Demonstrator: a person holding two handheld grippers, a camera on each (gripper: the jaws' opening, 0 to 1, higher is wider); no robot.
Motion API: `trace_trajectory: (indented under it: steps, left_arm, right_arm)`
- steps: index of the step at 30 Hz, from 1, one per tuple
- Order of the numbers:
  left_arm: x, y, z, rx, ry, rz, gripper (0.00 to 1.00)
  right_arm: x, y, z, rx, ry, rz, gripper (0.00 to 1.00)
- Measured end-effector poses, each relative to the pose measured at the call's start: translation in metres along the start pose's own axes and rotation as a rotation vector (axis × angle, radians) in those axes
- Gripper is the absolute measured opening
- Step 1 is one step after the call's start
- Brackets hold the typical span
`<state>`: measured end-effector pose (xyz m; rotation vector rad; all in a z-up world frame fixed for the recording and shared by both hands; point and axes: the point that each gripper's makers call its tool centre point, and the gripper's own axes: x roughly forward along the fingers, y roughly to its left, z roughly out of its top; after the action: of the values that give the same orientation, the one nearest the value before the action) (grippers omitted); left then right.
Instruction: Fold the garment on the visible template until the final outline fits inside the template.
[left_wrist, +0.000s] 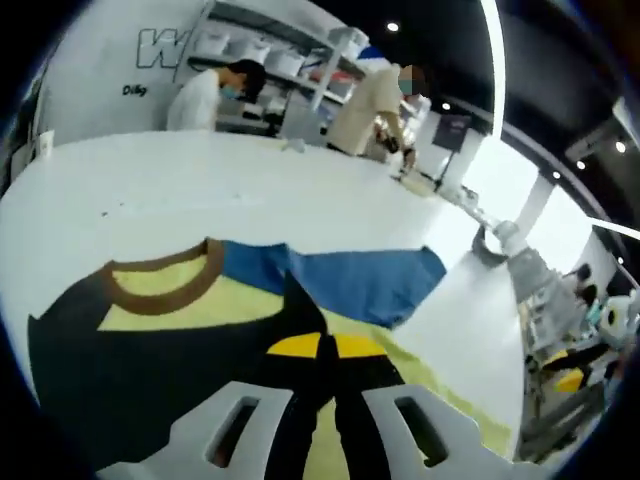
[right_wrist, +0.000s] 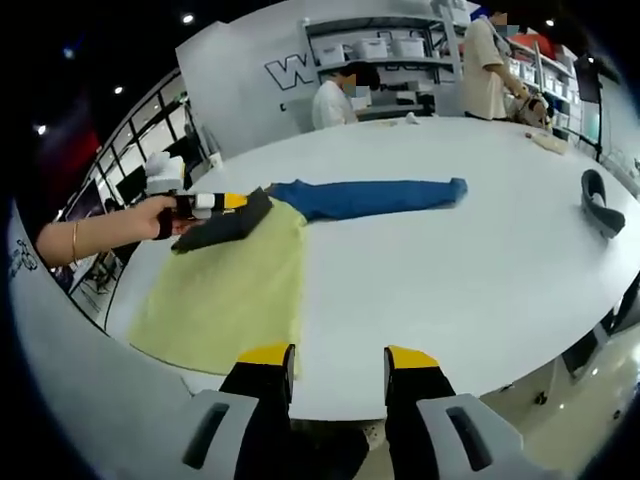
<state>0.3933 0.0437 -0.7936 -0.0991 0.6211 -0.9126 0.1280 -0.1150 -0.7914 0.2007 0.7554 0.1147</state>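
The garment (left_wrist: 150, 350) is black with a brown collar (left_wrist: 165, 285), a pale yellow panel and a blue sleeve (left_wrist: 350, 280). My left gripper (left_wrist: 322, 345) is shut on its black fabric, the yellow tips pressed together. In the right gripper view, a hand holds that left gripper (right_wrist: 240, 202) at the left, with the bunched black cloth (right_wrist: 225, 228) lifted over the yellow-green template (right_wrist: 230, 290). The blue sleeve (right_wrist: 370, 195) stretches right across the white table (right_wrist: 450, 270). My right gripper (right_wrist: 338, 358) hangs open over the table's near edge, holding nothing.
A dark curved object (right_wrist: 598, 205) lies at the table's right side. Two people (right_wrist: 340, 100) stand behind the table by shelves with white bins (right_wrist: 380, 45). A small item (right_wrist: 545, 140) lies at the far right edge.
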Motion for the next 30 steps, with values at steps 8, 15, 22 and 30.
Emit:
trace_trajectory:
  steps: [8,15,22,30]
  left_arm:
    - [-0.011,-0.026,0.014,0.089,-0.041,-0.075,0.25]
    - [-0.047,-0.017,0.016,0.156,-0.083,-0.035,0.46]
    - [-0.090,0.006,0.008,0.152,-0.113,0.067,0.72]
    - [-0.154,0.030,-0.016,0.037,-0.155,0.207,0.88]
  right_arm:
    - [0.016,-0.001,0.020,-0.045,-0.008,0.045,0.32]
    - [0.027,0.004,0.033,-0.086,-0.014,0.100,0.35]
    - [0.033,0.007,0.046,-0.145,-0.044,0.128,0.53]
    - [0.043,0.011,0.061,-0.167,-0.072,0.144,0.77]
